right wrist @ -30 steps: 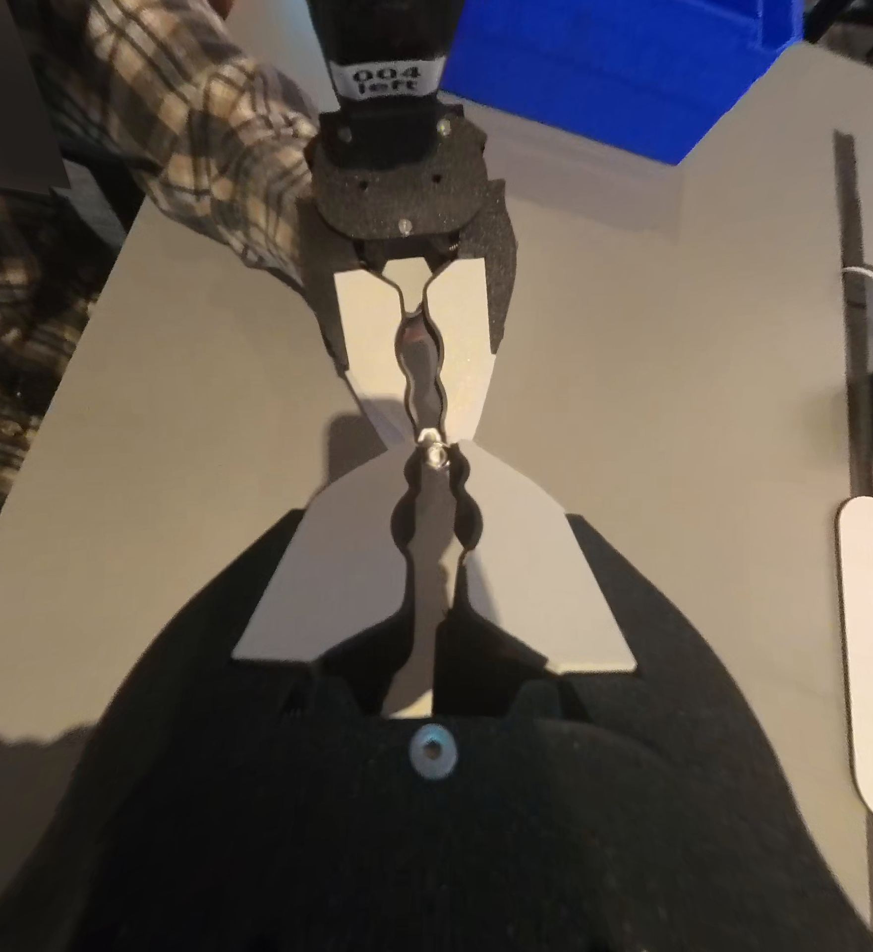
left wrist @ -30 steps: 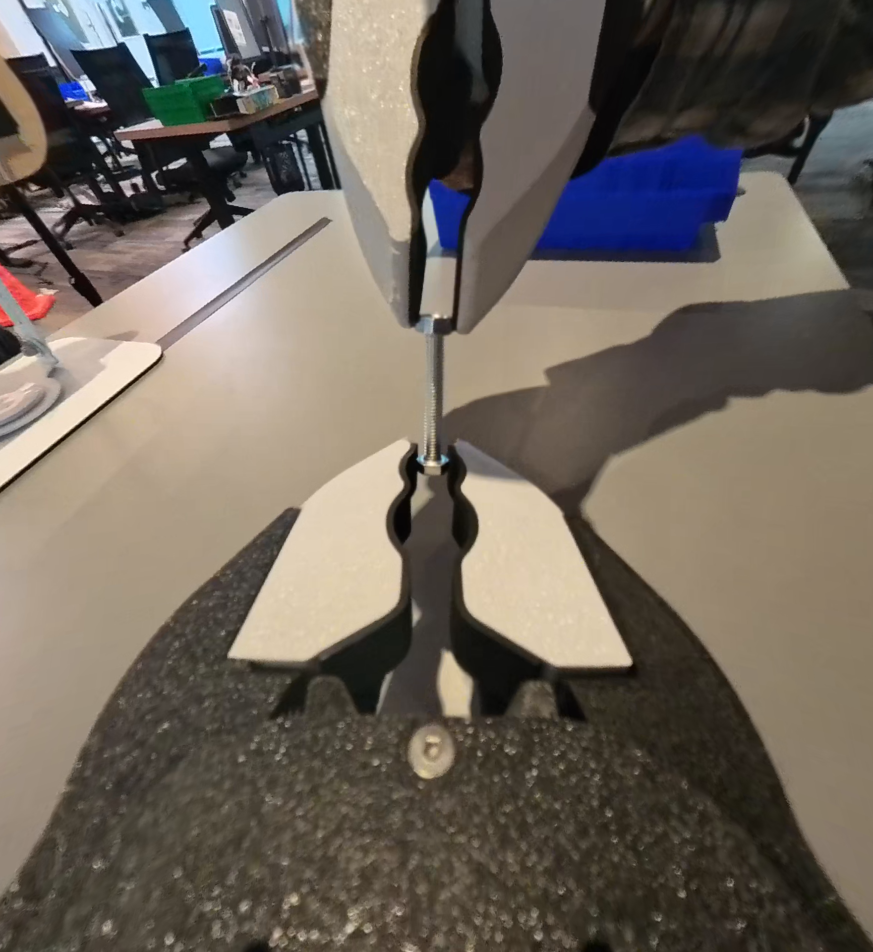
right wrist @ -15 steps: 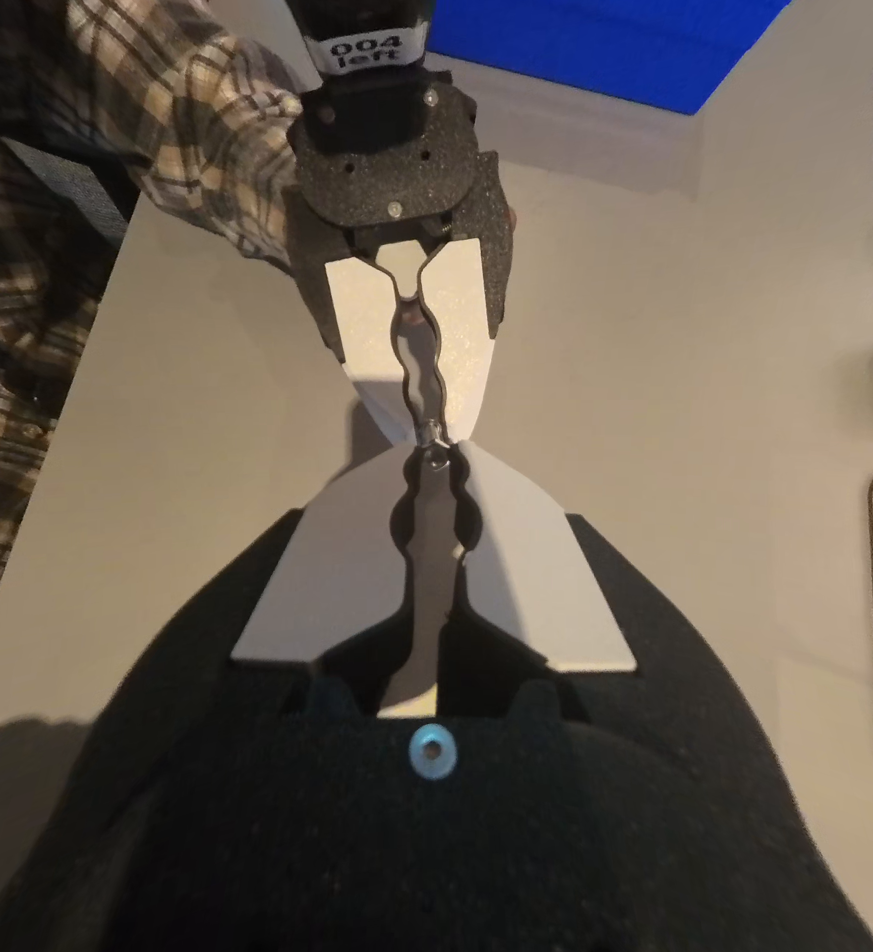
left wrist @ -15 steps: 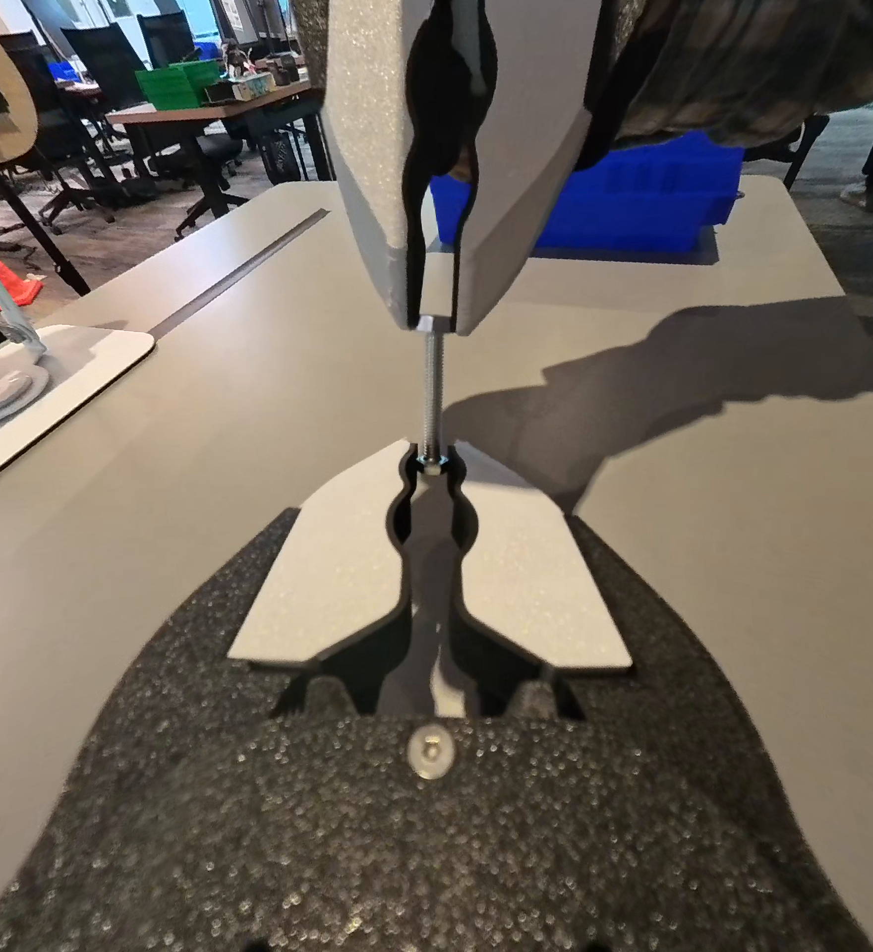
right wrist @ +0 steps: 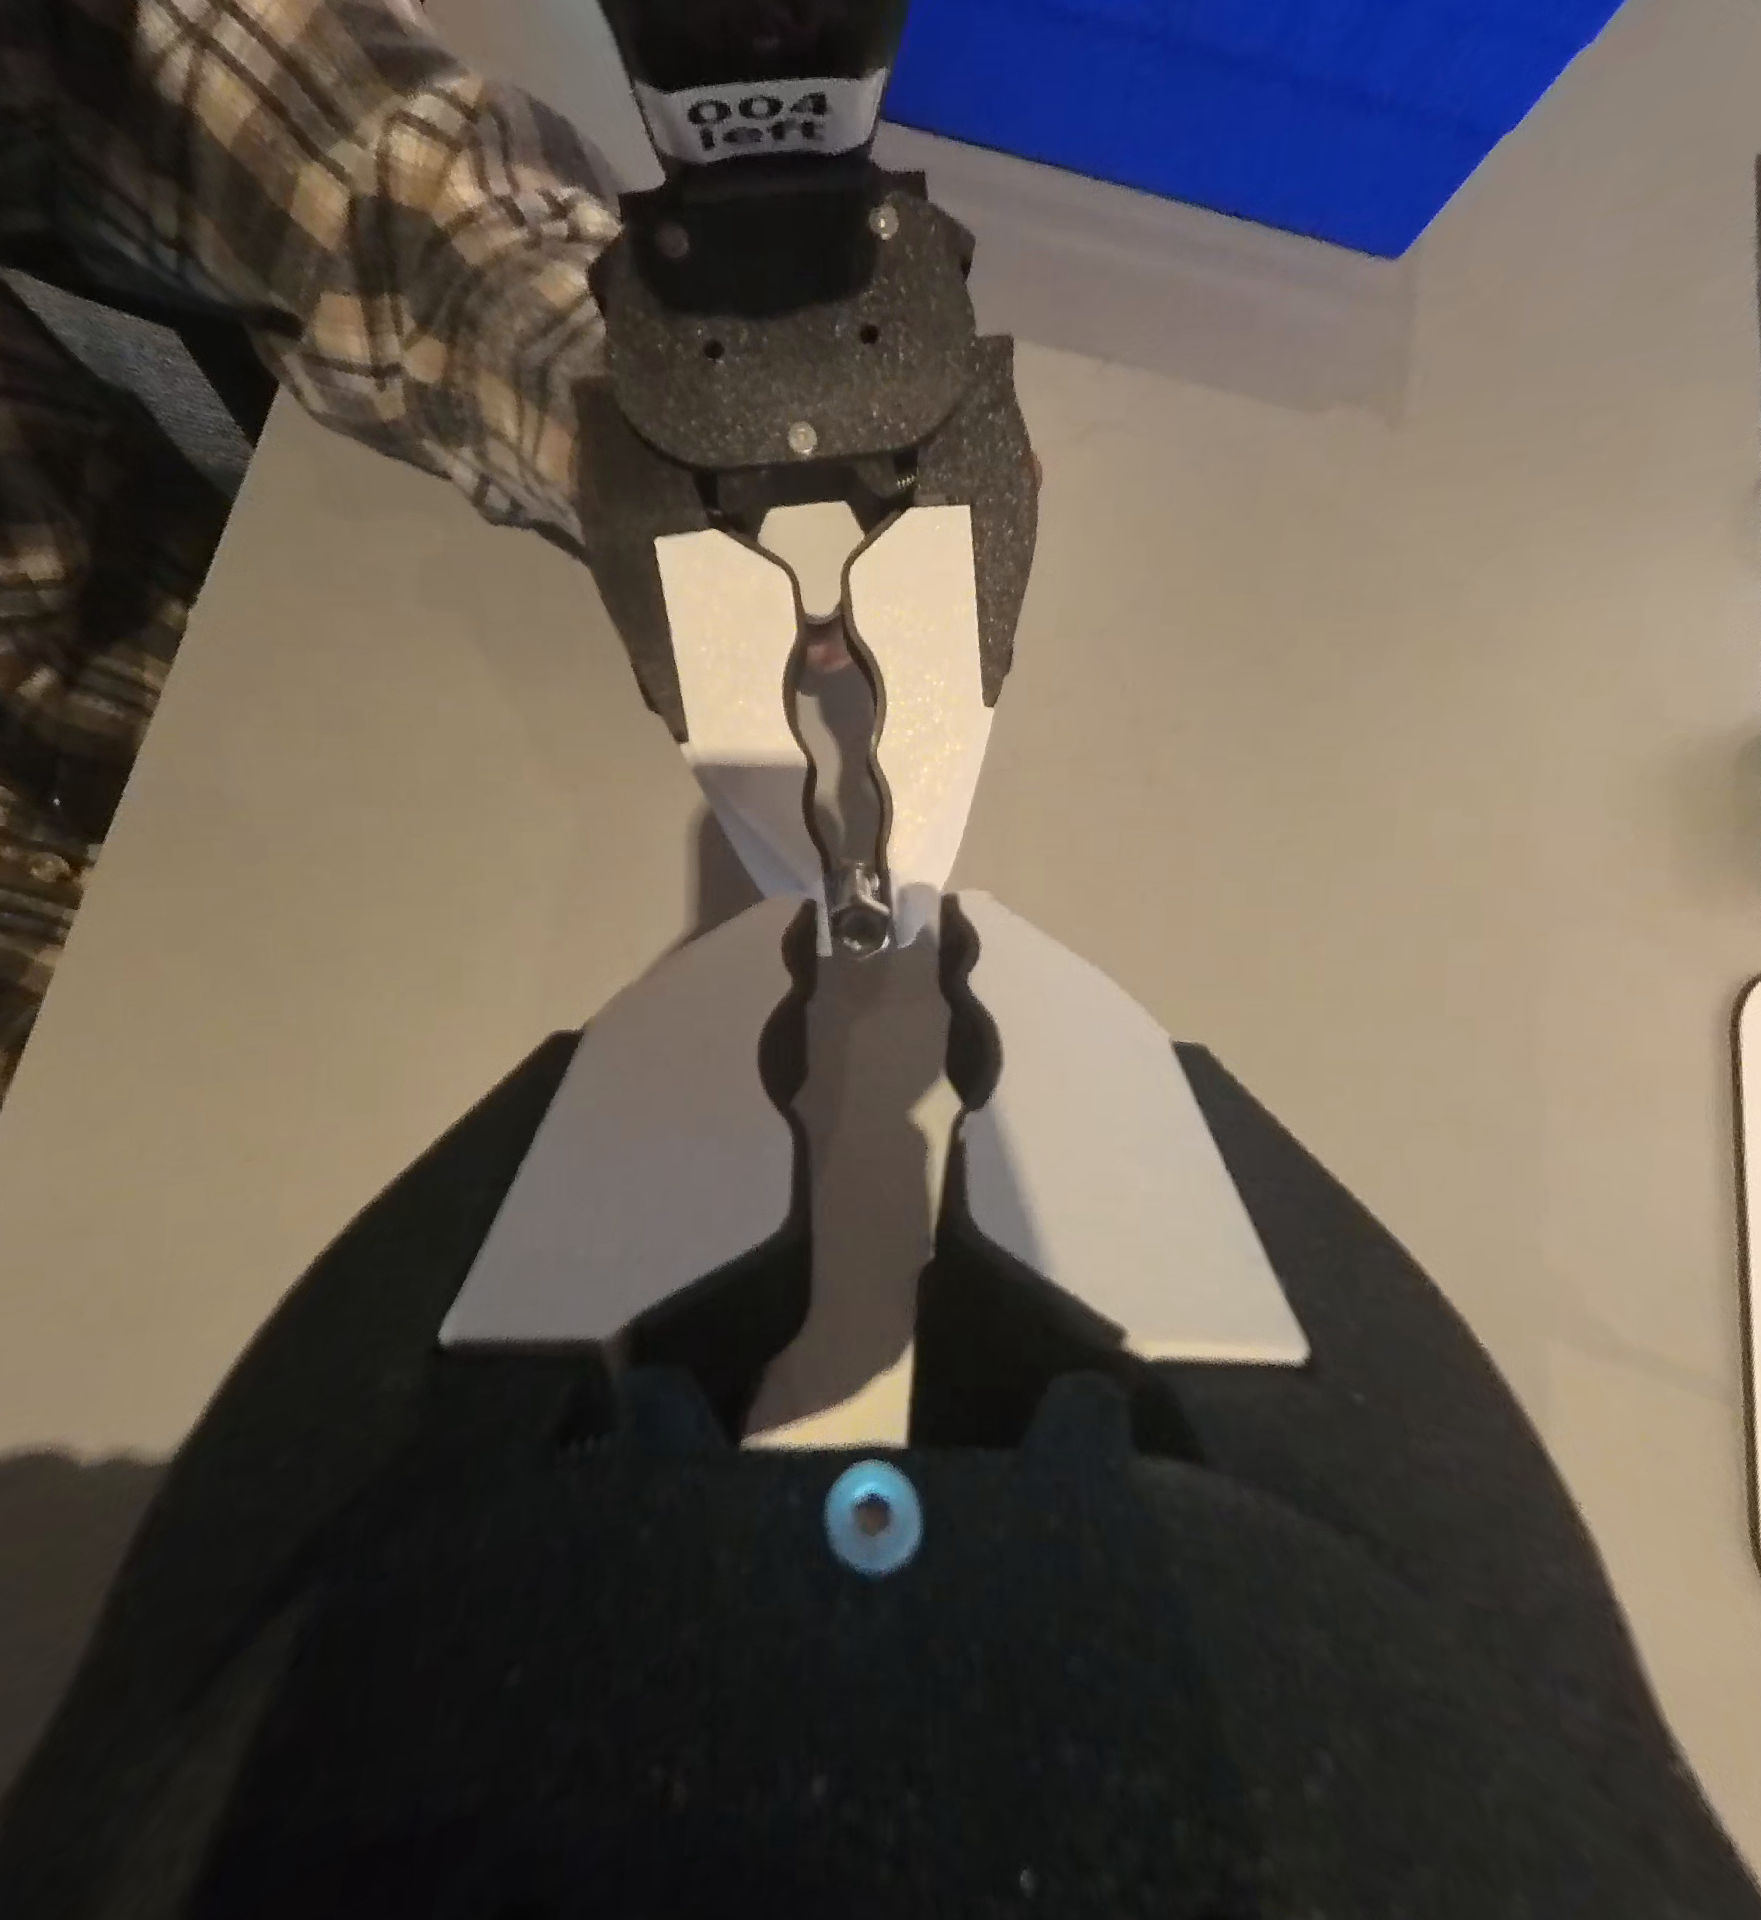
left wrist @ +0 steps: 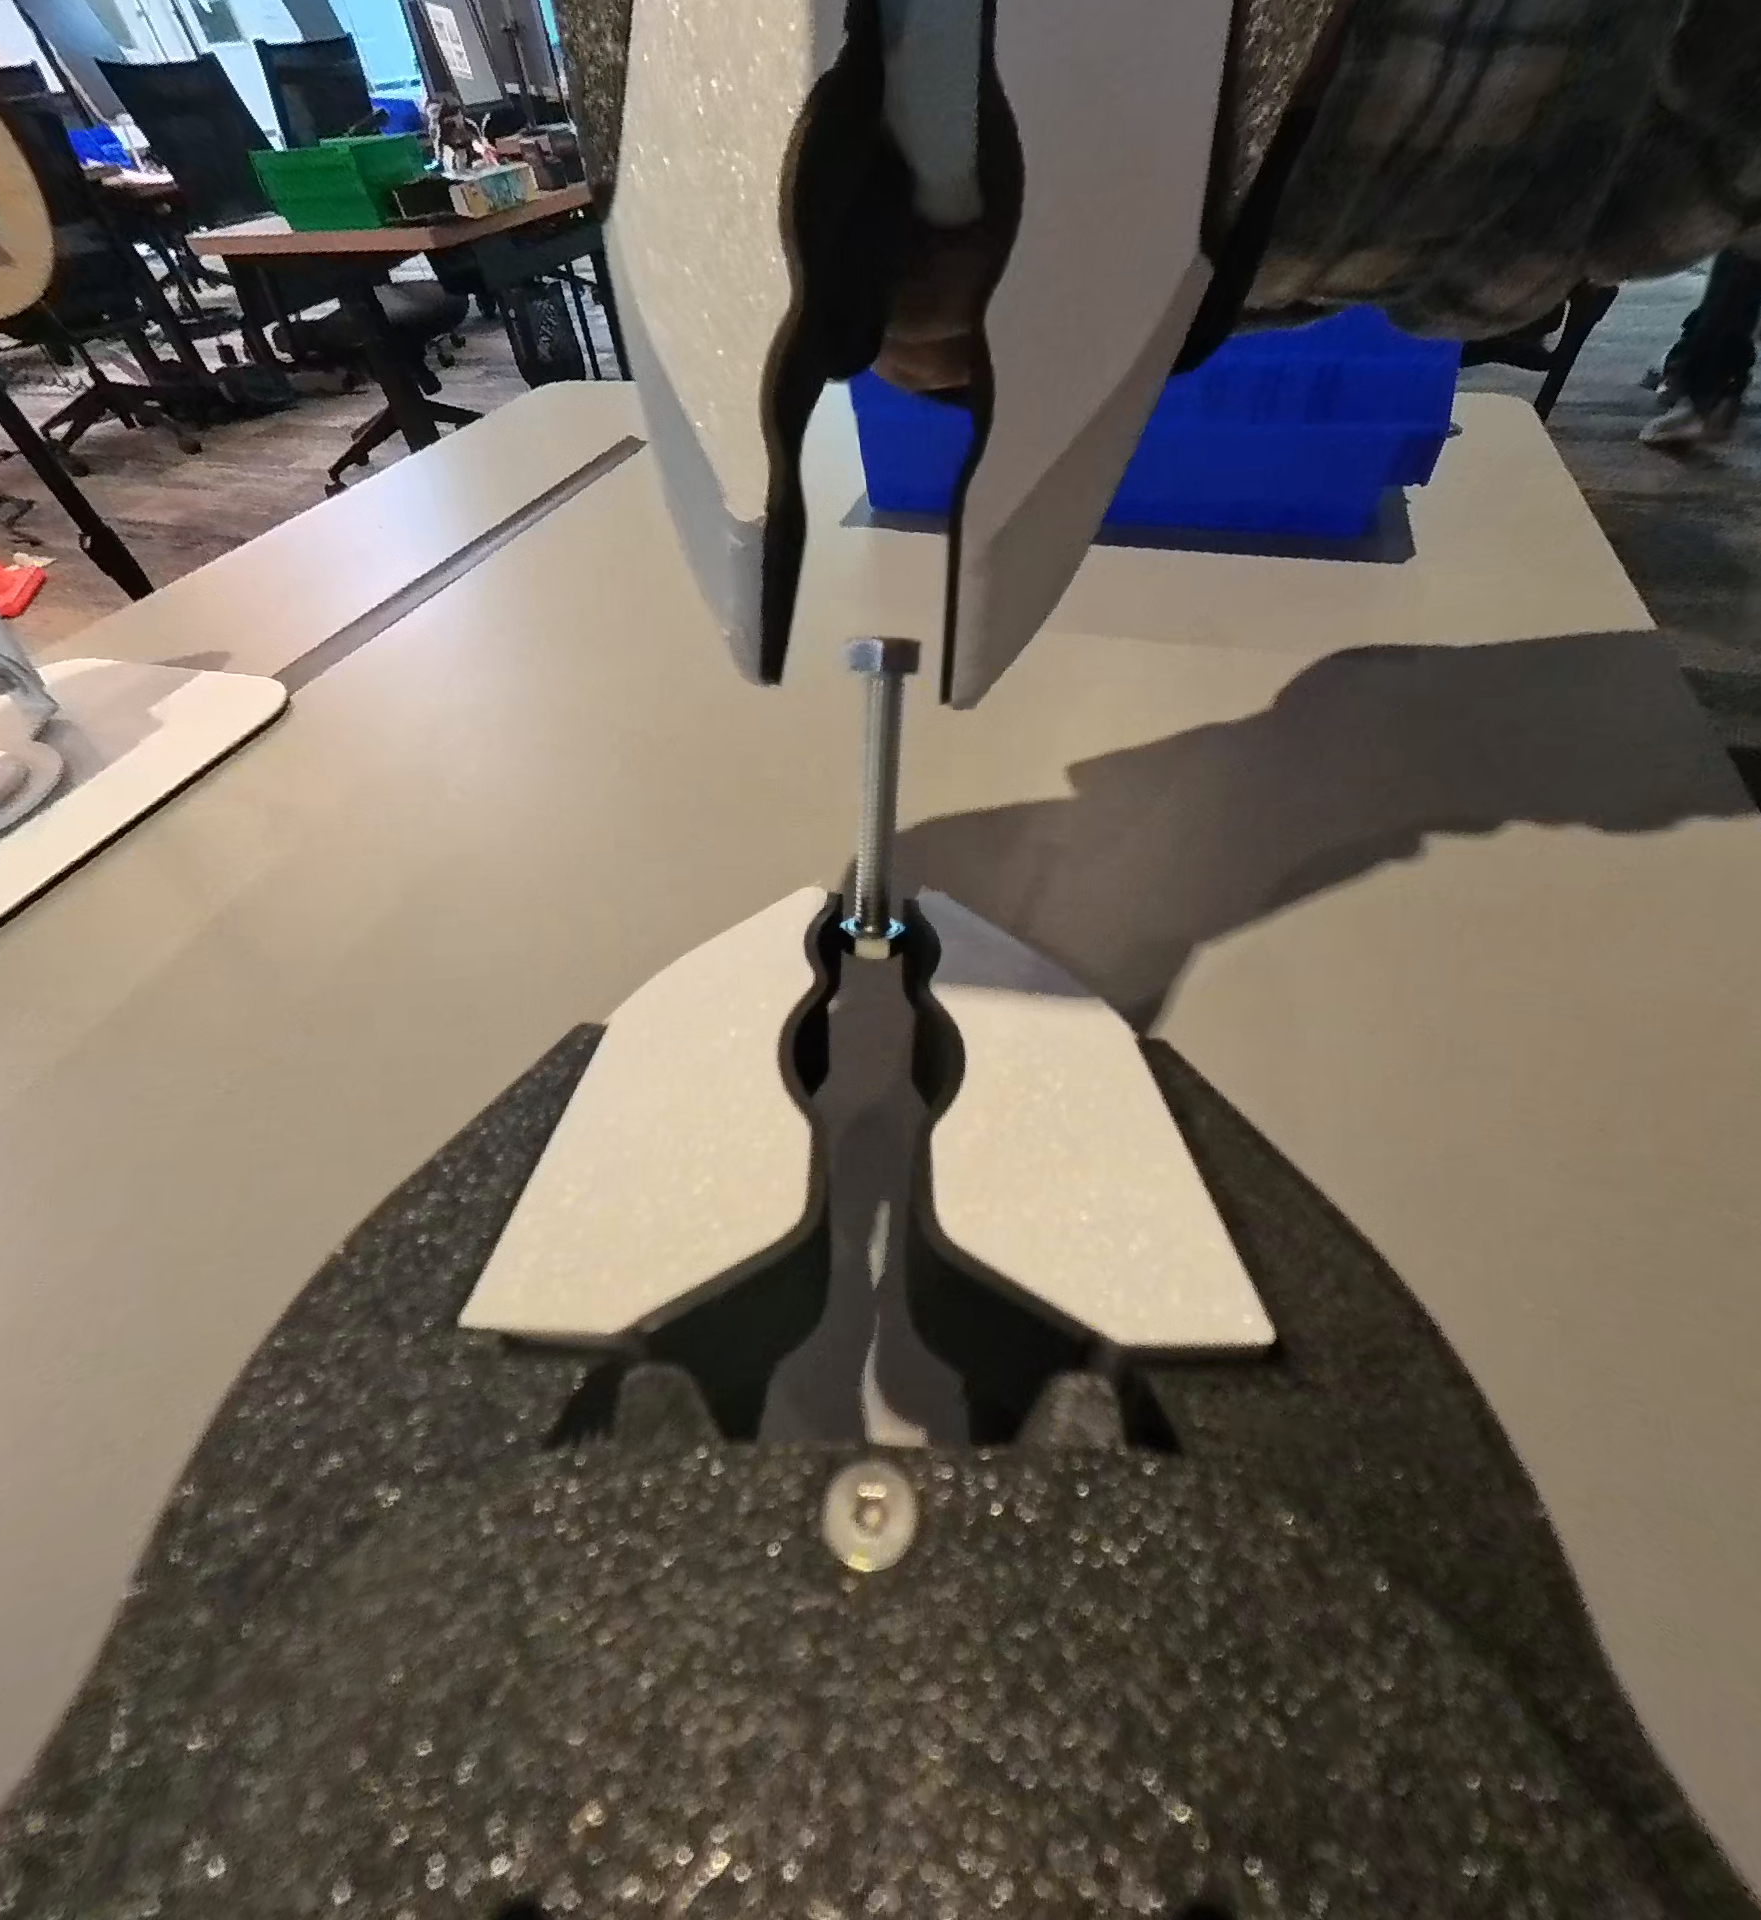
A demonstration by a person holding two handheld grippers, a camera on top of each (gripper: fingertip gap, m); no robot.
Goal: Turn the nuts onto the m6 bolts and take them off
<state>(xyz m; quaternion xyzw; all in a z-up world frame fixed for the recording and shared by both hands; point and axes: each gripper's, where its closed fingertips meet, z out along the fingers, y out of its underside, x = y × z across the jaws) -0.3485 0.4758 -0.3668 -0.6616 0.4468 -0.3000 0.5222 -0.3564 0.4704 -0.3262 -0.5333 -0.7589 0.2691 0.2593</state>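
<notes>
In the left wrist view my left gripper is shut on a small hex nut at its fingertips. A silver bolt is threaded into the nut and points away from the camera, hex head at the far end. My right gripper faces it with its fingers open. The bolt head sits between the pads with a gap on each side. In the right wrist view the bolt head shows end-on between my open right gripper fingertips. The left gripper faces it, shut around the nut.
A blue bin stands at the far edge of the grey table. A white board with a stand on it lies at the left. A person's plaid sleeve is behind the left gripper. Office desks and chairs are beyond.
My right gripper was shut on the bolt head and has now opened off it. The left gripper keeps its hold on the nut and has not moved.
</notes>
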